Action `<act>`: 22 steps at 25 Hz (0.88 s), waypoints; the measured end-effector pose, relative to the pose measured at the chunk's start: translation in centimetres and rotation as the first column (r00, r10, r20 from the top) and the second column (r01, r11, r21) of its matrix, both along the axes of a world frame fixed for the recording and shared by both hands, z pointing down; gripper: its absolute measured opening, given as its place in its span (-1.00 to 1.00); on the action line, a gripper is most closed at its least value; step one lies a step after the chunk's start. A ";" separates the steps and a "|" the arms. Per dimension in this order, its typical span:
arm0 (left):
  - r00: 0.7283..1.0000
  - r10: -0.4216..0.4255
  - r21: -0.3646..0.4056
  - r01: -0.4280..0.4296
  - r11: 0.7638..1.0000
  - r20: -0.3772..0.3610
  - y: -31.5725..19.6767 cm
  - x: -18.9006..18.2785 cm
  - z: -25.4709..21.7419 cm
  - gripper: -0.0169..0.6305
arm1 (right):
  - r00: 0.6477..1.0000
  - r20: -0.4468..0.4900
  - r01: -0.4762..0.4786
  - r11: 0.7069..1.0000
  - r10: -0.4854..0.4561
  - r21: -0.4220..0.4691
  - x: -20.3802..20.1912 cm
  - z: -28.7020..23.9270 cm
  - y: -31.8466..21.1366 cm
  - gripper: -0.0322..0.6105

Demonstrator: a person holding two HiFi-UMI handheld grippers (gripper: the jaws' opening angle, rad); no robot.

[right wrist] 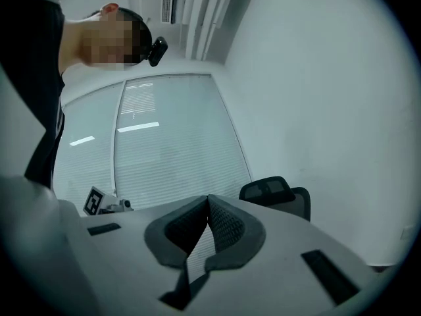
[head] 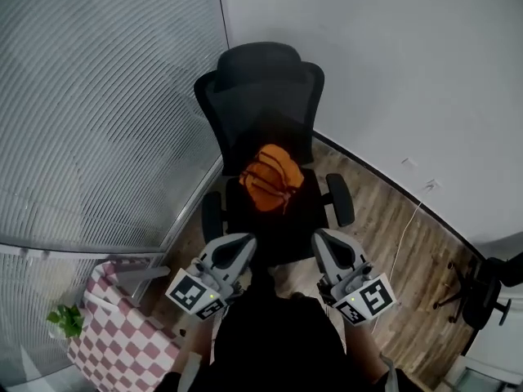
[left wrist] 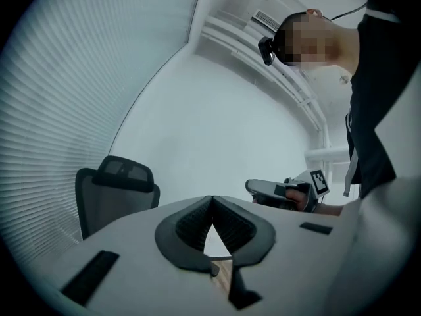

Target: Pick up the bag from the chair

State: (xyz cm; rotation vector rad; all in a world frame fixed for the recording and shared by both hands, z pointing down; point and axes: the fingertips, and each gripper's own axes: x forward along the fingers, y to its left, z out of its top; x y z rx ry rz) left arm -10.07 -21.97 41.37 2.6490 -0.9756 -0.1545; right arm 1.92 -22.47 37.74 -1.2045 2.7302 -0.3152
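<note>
Left gripper, right gripper: closed, empty | bag on chair, long axis toward backrest

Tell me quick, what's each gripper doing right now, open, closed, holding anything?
Left gripper: closed, holding nothing.
Right gripper: closed, holding nothing.

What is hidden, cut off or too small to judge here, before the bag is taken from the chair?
1. Bag: handles too small to trace in the head view; the left tongs and right tongs block it in their own views.
2. Chair base: hidden under its seat and the person, head view.
3. Second chair: cut off by the head view's right edge.
</note>
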 end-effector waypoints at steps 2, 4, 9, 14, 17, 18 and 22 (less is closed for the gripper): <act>1.000 0.003 -0.028 -0.003 1.000 -0.012 -1.9 -1.2 1.2 -0.85 | 1.000 -0.017 -0.016 1.000 0.016 -0.016 -1.2 0.6 -1.2 -0.84; 0.999 0.027 -0.054 -0.028 0.998 -0.018 -3.6 -2.0 2.5 -0.85 | 0.999 -0.035 -0.033 0.999 0.032 -0.033 -2.3 1.3 -2.2 -0.84; 0.995 0.088 -0.100 -0.084 0.991 0.037 -6.9 -2.8 6.0 -0.85 | 0.997 -0.037 -0.066 0.994 0.063 -0.089 -4.3 2.9 -3.7 -0.84; 0.992 0.098 -0.139 -0.088 0.986 0.072 -9.4 -2.8 9.0 -0.85 | 0.997 -0.029 -0.070 0.988 0.066 -0.138 -5.3 4.2 -4.5 -0.84; 0.991 0.082 -0.156 -0.066 0.986 0.103 -11.0 -2.8 11.0 -0.84 | 0.997 -0.030 -0.074 0.984 0.070 -0.162 -4.9 4.8 -5.3 -0.84; 0.991 0.074 -0.164 -0.055 0.985 0.110 -11.7 -2.8 11.8 -0.84 | 0.997 -0.033 -0.074 0.983 0.070 -0.168 -4.7 5.0 -5.7 -0.84; 0.993 0.030 -0.235 -0.002 0.972 0.115 -14.1 -3.4 15.6 -0.84 | 0.996 -0.051 -0.087 0.978 0.078 -0.191 -4.4 5.8 -6.9 -0.84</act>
